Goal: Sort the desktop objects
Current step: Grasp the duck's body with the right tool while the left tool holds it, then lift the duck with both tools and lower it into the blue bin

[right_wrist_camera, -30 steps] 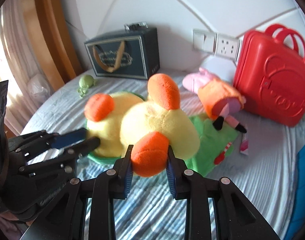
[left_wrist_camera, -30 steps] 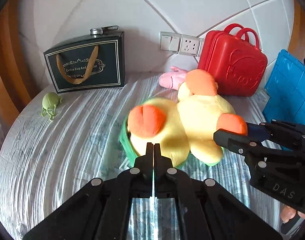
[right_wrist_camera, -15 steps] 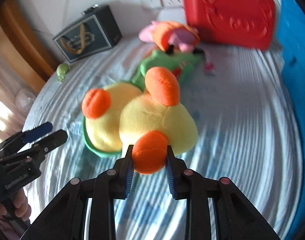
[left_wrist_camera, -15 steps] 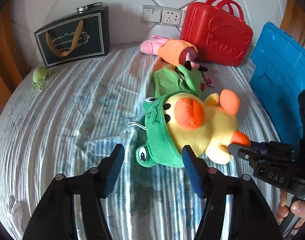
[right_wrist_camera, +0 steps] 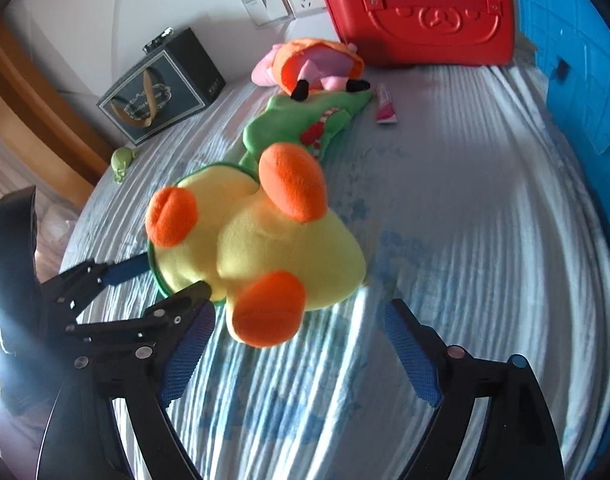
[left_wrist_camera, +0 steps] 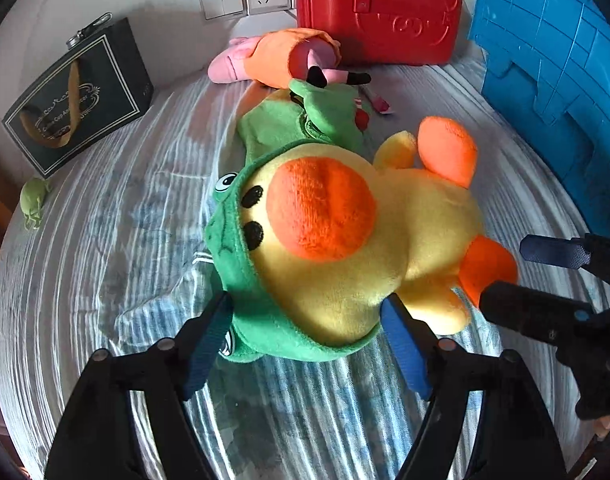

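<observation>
A yellow plush duck [left_wrist_camera: 345, 248] with an orange beak, orange feet and a green frog hood lies on the striped cloth [left_wrist_camera: 105, 280]. My left gripper [left_wrist_camera: 305, 320] has its jaws opening. The hooded head lies between the blue pads, which do not squeeze it. In the right wrist view, my right gripper [right_wrist_camera: 297, 320] also has its jaws opening. The duck's [right_wrist_camera: 265, 248] orange foot [right_wrist_camera: 269, 314] lies loose between the fingers. The right gripper [left_wrist_camera: 517, 276] shows at the right edge of the left wrist view, and the left gripper [right_wrist_camera: 157, 284] shows at the left of the right wrist view.
Behind the duck lie a green plush [left_wrist_camera: 301, 120] and a pink pig plush [left_wrist_camera: 273, 60]. A red case [left_wrist_camera: 377, 12] stands at the wall, a blue crate [left_wrist_camera: 553, 60] at the right, a dark gift bag [left_wrist_camera: 77, 96] at the left. A small green toy [left_wrist_camera: 33, 200] sits nearby.
The left gripper went from shut to wide open around the duck's hooded head. The right gripper let go of the orange foot. Both grippers came down and the duck now lies on the cloth.
</observation>
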Demonstrator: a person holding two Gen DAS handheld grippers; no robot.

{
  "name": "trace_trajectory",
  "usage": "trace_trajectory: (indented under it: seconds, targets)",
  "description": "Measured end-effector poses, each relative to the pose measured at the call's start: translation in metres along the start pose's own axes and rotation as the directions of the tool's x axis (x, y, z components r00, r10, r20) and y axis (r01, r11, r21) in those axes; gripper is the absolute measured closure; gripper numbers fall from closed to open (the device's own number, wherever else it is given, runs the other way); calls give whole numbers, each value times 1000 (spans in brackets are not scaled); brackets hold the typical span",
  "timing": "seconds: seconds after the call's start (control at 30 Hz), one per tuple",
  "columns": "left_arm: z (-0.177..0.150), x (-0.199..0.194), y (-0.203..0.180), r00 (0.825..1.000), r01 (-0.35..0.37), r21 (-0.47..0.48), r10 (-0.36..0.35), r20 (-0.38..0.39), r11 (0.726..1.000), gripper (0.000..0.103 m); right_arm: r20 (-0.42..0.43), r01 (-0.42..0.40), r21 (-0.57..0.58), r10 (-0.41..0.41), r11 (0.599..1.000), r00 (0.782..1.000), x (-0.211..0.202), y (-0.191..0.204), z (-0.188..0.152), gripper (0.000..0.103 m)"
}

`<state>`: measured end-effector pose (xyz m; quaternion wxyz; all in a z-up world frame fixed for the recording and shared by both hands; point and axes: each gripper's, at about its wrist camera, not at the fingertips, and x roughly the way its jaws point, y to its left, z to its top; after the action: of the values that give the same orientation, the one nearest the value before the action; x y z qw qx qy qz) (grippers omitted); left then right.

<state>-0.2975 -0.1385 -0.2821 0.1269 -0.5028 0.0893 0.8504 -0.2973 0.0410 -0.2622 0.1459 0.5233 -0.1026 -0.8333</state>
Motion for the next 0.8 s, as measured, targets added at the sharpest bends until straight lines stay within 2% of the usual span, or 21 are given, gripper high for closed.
trace_trajectory:
  seconds: [0.2,0.3,0.33,0.47,0.5,0.53,0.57,0.67,0.8]
  targets:
    - [5,17,-3,1000,7,55,-7,-3,998,14,3,24,19,-24,1000,1000,14,-3,8,17]
    - [8,25,-1,1000,23,54,-23,1,998,12,8,38,16,-38,999,999,23,-5,15,6]
    - [9,27,1,999,32,51,-32,-1,998,12,2,30,21,-30,999,1000,28,-5,17,0]
    - [9,34,6,998,66,36,-65,-14,997,12,-5,7,30,-6,1000,1000,46,-8,24,1]
    - [9,33,6,997,72,31,-72,-2,997,17,-12,-8,31,9,999,1000,49,-8,24,3]
    - [8,30,6,998,70,30,-70,9,997,19,-10,-29,31,29,999,1000,49,-7,24,17]
    - [7,27,6,998,68,29,-68,18,997,21,-3,-25,22,25,999,1000,46,-4,23,20]
    - [4,16,9,996,84,1,-83,40,997,23,19,-6,-27,6,1000,1000,32,6,21,23]
    - [4,-17,9,992,75,1,-75,104,997,23,74,-20,-60,24,998,997,2,16,20,23]
